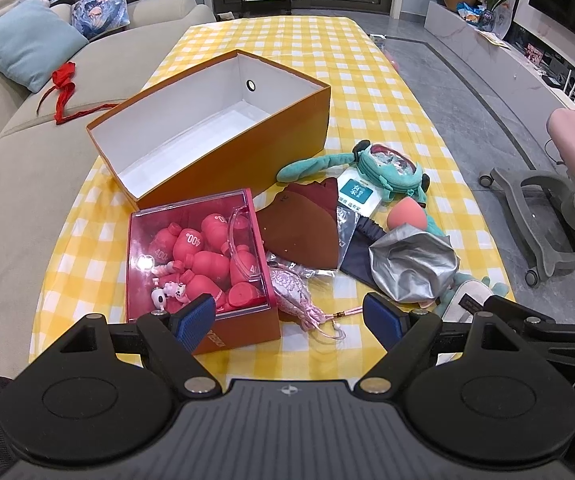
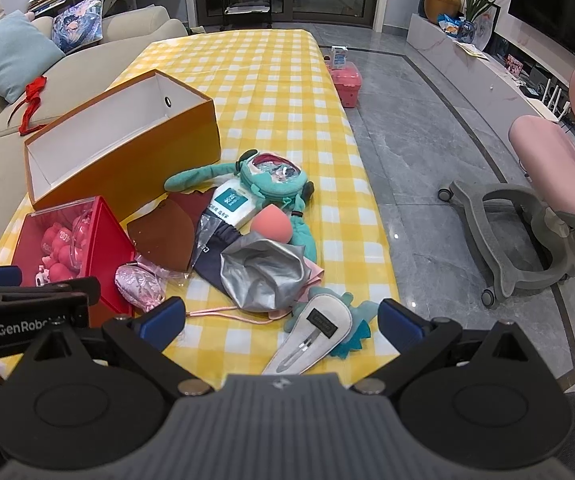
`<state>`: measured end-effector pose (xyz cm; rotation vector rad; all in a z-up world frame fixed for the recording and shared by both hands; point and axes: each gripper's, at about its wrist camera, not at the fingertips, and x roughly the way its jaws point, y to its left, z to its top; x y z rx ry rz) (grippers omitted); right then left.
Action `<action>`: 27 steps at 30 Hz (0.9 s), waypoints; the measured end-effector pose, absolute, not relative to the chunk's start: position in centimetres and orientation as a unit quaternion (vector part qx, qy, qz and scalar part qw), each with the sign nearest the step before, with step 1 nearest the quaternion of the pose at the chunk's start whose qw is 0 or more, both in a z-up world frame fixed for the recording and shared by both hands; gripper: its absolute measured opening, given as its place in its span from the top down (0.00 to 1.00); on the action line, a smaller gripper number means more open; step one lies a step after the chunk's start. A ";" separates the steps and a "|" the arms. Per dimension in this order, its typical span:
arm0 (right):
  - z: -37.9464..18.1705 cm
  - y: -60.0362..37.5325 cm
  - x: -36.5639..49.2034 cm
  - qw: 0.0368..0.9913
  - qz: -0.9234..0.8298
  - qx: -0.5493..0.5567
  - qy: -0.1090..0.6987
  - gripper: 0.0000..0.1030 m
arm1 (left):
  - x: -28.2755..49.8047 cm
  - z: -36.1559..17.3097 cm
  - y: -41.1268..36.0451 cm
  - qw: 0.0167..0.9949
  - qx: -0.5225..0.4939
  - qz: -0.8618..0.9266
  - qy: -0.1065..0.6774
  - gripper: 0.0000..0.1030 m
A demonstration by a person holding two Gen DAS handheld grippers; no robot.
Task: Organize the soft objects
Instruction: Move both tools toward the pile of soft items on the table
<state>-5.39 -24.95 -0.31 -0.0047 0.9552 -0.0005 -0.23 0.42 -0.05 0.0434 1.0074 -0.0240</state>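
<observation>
Open box [image 1: 223, 128] behind lidded box [image 1: 195, 256] — soft pile [image 1: 367, 232] to their right.

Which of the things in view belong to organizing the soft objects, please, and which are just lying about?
Belong to the job:
orange box, open and empty
teal plush toy
silver cap
brown cloth
pink sponge
pink pouch

Lying about:
blue cushion
red ribbon
pink chair
red case of figurines

Yellow checked table [image 1: 287, 52], 1 open orange box [image 1: 287, 136], red box [image 1: 243, 320], heap of soft items [image 2: 255, 240]
</observation>
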 end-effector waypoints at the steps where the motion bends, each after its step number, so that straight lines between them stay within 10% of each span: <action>1: -0.3 -25.0 -5.4 0.888 0.000 -0.003 0.460 0.03 | -0.3 -0.1 0.4 0.876 0.021 -0.012 0.482 0.05; 27: -0.4 -25.0 -5.2 0.887 -0.002 -0.005 0.461 0.03 | -0.2 -0.8 0.1 0.872 0.020 -0.013 0.489 0.05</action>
